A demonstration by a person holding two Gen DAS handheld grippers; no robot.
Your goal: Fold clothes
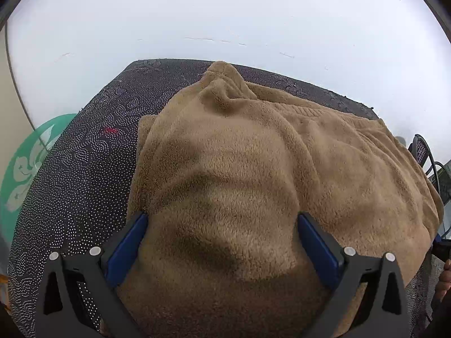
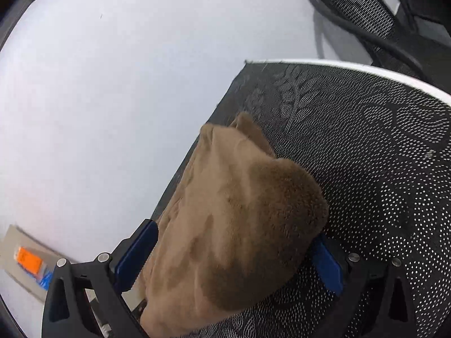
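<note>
A tan fleece garment lies bunched on a dark cloth with white dots, a rumpled peak at its far end. My left gripper is open over the near part of the garment. Its blue fingers stand wide apart and the fleece bulges up between them. In the right wrist view a folded lump of the same garment sits between the wide-spread blue fingers of my right gripper, which is open. The fleece hides the right finger's tip.
The dotted cloth covers a white-rimmed table. A green round thing with a white flower pattern lies left of it. A black mesh chair stands beyond the table. A person's hand shows at the right edge.
</note>
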